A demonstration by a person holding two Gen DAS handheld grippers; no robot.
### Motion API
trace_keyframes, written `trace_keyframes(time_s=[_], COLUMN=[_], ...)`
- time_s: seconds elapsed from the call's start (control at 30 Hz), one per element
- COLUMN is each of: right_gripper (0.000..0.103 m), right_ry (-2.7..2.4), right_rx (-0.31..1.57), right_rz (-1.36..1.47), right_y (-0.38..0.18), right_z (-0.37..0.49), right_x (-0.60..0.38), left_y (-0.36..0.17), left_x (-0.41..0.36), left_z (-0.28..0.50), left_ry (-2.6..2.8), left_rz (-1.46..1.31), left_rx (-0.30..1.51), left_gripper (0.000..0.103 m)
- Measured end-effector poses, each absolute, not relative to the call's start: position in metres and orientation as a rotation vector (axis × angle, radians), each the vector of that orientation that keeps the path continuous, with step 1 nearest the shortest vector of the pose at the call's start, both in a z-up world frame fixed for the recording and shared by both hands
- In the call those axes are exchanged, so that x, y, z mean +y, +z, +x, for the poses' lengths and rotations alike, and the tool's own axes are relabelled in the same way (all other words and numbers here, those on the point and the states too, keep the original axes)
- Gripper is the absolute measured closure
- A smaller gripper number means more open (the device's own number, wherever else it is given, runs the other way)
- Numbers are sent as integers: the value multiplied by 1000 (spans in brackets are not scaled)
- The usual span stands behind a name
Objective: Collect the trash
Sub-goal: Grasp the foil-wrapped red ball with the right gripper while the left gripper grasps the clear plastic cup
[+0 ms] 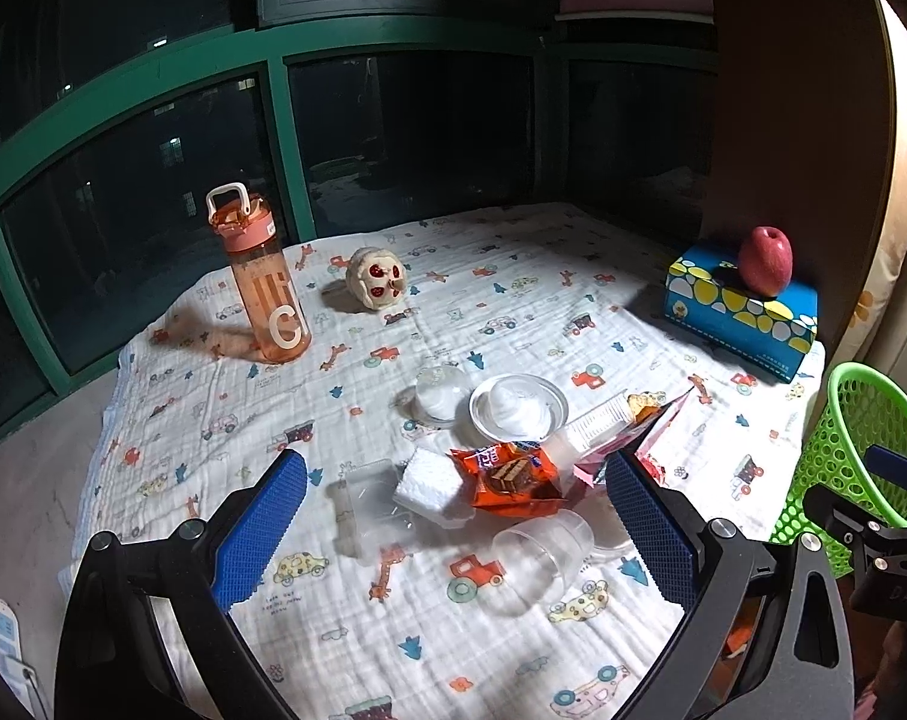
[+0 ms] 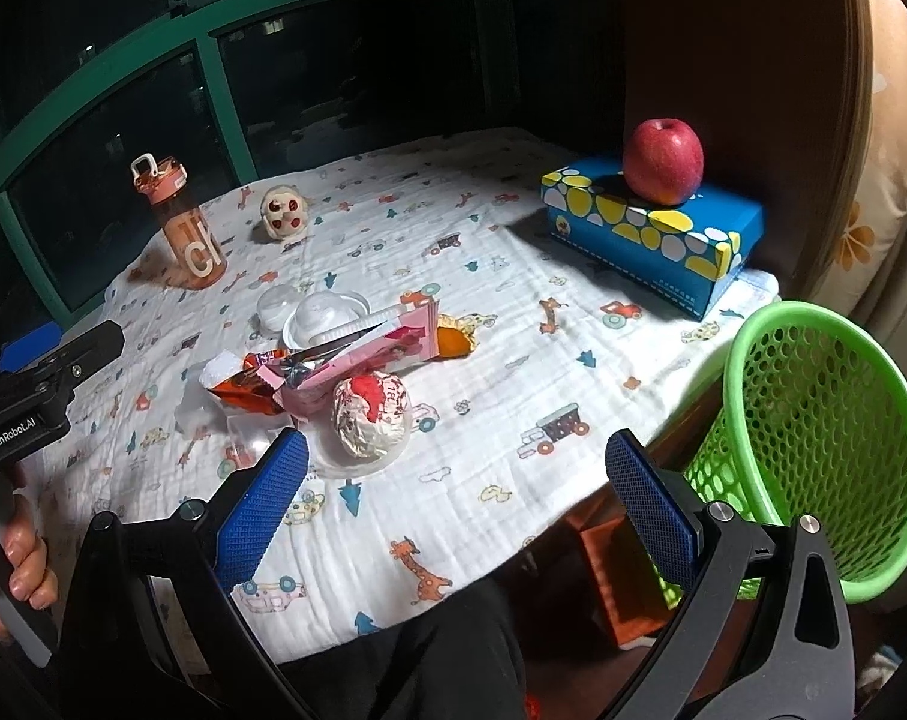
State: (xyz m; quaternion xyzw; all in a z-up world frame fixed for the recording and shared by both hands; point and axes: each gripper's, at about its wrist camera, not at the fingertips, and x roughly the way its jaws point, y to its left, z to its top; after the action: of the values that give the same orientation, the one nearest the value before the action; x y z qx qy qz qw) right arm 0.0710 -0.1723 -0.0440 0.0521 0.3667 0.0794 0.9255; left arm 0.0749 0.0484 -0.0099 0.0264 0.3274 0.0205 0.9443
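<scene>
A heap of trash lies mid-table: an orange snack wrapper (image 1: 510,477) (image 2: 243,387), a pink carton (image 2: 357,354), a clear cup on its side (image 1: 540,558), a clear lid with white paper (image 1: 518,407), and a crumpled foil ball (image 2: 371,417). A green mesh basket (image 2: 813,444) (image 1: 849,468) stands off the table's right edge. My left gripper (image 1: 453,531) is open, just in front of the heap, empty. My right gripper (image 2: 456,510) is open and empty over the table's near right edge, beside the basket.
A pink water bottle (image 1: 261,294) and a small skull-like toy (image 1: 377,276) stand at the back left. A red apple (image 2: 663,162) sits on a blue tissue box (image 2: 651,240) at the back right. Dark windows lie behind.
</scene>
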Motion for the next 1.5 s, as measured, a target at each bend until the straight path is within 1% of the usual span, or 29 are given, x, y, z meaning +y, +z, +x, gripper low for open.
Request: trace_keyframes(time_s=[0.3, 0.6, 0.73, 1.03, 1.07, 1.13, 1.3, 1.4, 1.47, 1.5], right_gripper=[7, 15, 20, 25, 26, 27, 33, 43, 52, 53], right_ry=[224, 290, 316, 368, 367, 375, 373, 394, 401, 405], right_rx=[792, 848, 873, 895, 900, 910, 926, 933, 926, 923], right_rz=[98, 69, 53, -1, -7, -6, -26, -27, -29, -29], right_y=[-59, -83, -95, -117, -120, -126, -136, -138, -137, -136], right_z=[93, 112, 122, 150, 154, 161, 172, 174, 171, 170], right_x=[-156, -137, -129, -108, -105, -103, -98, -96, -94, -94], left_y=[-15, -39, -46, -63, -65, -70, -83, -89, -92, -94], left_x=[66, 73, 78, 80, 80, 77, 71, 66, 62, 60], left_z=[79, 77, 77, 72, 72, 73, 75, 78, 80, 81], left_ry=[30, -9, -22, -60, -69, -97, -147, -180, -207, -221], left_rz=[70, 83, 57, 44, 42, 34, 11, -3, -23, -34], left_rx=[669, 710, 728, 769, 776, 796, 839, 858, 868, 875], left_gripper=[6, 6, 6, 8, 9, 19, 28, 30, 31, 32])
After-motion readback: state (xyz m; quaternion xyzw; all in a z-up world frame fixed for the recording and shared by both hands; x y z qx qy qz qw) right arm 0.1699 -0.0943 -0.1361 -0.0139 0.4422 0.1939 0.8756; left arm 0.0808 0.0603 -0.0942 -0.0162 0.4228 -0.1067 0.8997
